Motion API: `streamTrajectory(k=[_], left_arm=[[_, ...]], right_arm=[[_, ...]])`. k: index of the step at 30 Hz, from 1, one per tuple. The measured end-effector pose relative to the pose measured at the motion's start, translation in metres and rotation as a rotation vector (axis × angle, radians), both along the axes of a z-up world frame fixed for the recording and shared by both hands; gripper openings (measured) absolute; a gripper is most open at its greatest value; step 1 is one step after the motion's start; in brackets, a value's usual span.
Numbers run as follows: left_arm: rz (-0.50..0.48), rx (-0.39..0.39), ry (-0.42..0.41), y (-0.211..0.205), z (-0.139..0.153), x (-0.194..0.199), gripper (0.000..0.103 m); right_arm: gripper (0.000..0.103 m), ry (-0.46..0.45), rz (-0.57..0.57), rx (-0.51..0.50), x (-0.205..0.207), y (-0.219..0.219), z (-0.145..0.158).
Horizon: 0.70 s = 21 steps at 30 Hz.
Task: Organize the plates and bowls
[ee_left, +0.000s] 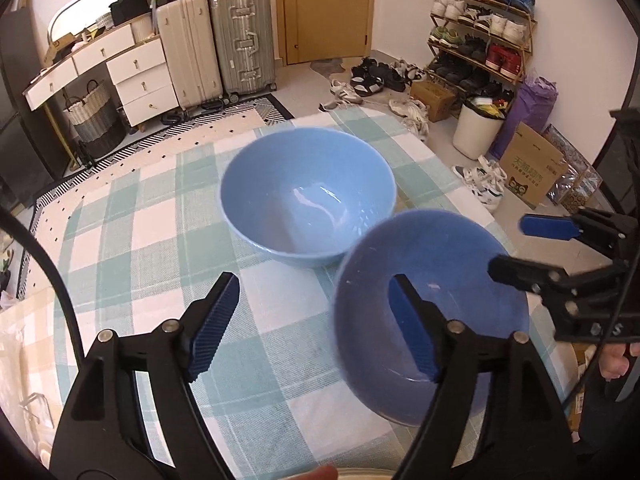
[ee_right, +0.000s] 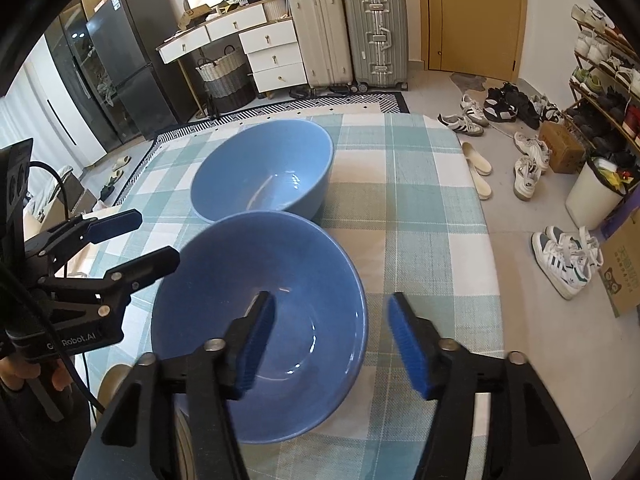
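Two blue bowls stand on the checked tablecloth (ee_left: pixel 152 240). The far bowl (ee_left: pixel 308 200) (ee_right: pixel 264 168) sits upright mid-table. The near bowl (ee_left: pixel 432 312) (ee_right: pixel 260 320) is just in front of it, almost touching. My left gripper (ee_left: pixel 316 320) (ee_right: pixel 158 236) is open: one finger is inside the near bowl and the other hangs over the cloth, so the bowl's left rim lies between them untouched. My right gripper (ee_right: pixel 332 340) (ee_left: pixel 520 248) is open too, straddling the same bowl's right rim without pressing it.
A cream plate edge (ee_right: pixel 114 380) shows under the near bowl at the table's front. The table's right edge drops to a floor with shoes (ee_right: pixel 564 256), a white bin (ee_left: pixel 476 132) and a cardboard box (ee_left: pixel 528 168). Suitcases (ee_right: pixel 348 32) and drawers stand behind.
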<state>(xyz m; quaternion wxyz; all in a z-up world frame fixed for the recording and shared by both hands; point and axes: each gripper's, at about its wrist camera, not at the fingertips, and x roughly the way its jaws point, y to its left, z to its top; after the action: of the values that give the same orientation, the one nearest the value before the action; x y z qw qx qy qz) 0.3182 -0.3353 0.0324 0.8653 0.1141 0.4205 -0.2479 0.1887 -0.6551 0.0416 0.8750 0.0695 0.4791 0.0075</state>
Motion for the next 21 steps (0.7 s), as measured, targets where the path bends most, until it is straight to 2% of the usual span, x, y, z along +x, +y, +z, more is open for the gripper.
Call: streamTrajectory(k=[1, 2, 15, 17, 19, 21], left_arm=[[0.006, -0.006, 0.004, 0.002, 0.001, 0.003, 0.077], [0.010, -0.008, 0.007, 0.003, 0.002, 0.007, 0.077], [0.081, -0.012, 0.013, 0.022, 0.012, 0.041, 0.084], [0.087, -0.007, 0.013, 0.022, 0.011, 0.046, 0.088], [0.092, -0.011, 0.009, 0.021, 0.012, 0.050, 0.101], [0.093, -0.015, 0.008, 0.022, 0.013, 0.053, 0.101]], right_arm=[[0.081, -0.011, -0.001, -0.004, 0.000, 0.000, 0.002], [0.085, -0.022, -0.001, -0.006, 0.001, 0.001, 0.003], [0.091, -0.052, 0.026, 0.014, 0.029, 0.003, 0.012], [0.091, -0.053, 0.025, 0.016, 0.035, 0.003, 0.012], [0.091, -0.053, 0.025, 0.011, 0.040, 0.003, 0.012], [0.091, -0.051, 0.027, 0.014, 0.046, 0.003, 0.011]])
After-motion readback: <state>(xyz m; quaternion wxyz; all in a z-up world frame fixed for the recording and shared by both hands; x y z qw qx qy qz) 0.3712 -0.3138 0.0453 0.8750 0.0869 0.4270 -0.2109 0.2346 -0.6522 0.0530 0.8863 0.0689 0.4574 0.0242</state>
